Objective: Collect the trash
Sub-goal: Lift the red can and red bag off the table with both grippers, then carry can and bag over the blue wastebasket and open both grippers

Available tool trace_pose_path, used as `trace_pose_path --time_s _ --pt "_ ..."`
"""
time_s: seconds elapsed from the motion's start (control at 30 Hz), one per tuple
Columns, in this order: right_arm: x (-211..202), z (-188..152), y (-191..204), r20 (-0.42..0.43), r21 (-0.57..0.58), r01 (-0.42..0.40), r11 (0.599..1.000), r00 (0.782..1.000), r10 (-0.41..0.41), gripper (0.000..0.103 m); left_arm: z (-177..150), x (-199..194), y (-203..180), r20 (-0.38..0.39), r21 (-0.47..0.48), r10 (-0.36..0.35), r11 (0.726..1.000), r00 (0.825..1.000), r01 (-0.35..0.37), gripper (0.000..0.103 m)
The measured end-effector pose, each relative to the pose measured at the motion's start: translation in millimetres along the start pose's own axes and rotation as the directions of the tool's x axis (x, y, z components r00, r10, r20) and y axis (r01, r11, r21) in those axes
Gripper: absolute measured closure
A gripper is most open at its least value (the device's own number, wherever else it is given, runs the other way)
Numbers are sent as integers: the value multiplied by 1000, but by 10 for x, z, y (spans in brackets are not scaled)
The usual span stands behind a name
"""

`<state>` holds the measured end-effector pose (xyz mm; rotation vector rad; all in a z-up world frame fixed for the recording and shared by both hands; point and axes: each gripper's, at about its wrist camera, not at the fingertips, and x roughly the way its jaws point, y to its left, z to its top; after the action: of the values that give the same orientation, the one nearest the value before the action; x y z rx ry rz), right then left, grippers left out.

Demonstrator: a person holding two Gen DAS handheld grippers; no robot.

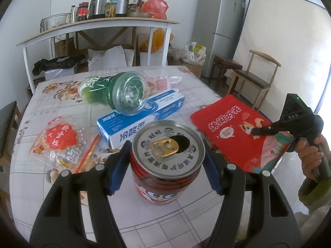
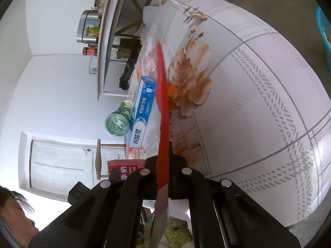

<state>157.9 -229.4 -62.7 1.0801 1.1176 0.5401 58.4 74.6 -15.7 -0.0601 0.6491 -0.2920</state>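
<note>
1. Left gripper [image 1: 165, 165] first: its blue pads sit either side of the red milk can [image 1: 165, 165], wide apart and pressed to the can's wall just under the rim, so it has hold of the can. The can stands upright on the floral tablecloth [image 1: 165, 223], nearest of all the trash. The risk I see: the top is already opened, so any tilt could spill whatever is left
2. That grip is high on a smooth round wall; if the squeeze slackens, the can could slip down or twist out
3. Right gripper [image 2: 163, 177], off to the can's right: jaws pinched fully together on the edge of the red snack bag [image 1: 233, 130], which runs edge-on between them in its own camera. Only a thin strip is caught, so the slick film may well slide free or tear when lifted
4. The bag's far end lies on the cloth right of the can; a sideways swing could drag it into the can
5. Behind the can, the blue toothpaste box [image 1: 140, 119] carries the green bottle [image 1: 115, 93] lying across it; one nudge and that bottle rolls
6. Left of the can, the clear snack wrapper [image 1: 60, 142] waits, light enough to be swept off the table edge
</note>
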Motion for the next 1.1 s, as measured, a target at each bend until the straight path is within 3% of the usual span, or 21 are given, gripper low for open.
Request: trace_pose_path --time_s 0.47,0.8,0.93,1.03,1.1 --pt "-289 40 133 63 -36 -46 998 997 49 101 193 -88 -332 55 26 -71 997 996 69 41" --pt "-855 62 -14 189 -39 -67 997 979 74 101 523 88 -744 53 55 -173 984 983 170 41" --pt "-1319 55 -105 311 -33 -33 999 950 42 101 786 273 -996 37 62 -267 963 963 264 41" --pt "-1736 19 -177 424 -18 34 999 905 -23 101 1028 496 -1254 7 75 -349 935 937 347 41" --pt "-2000 -21 -241 494 9 97 995 865 -88 101 1203 722 -1519 -24 90 -409 908 912 410 41"
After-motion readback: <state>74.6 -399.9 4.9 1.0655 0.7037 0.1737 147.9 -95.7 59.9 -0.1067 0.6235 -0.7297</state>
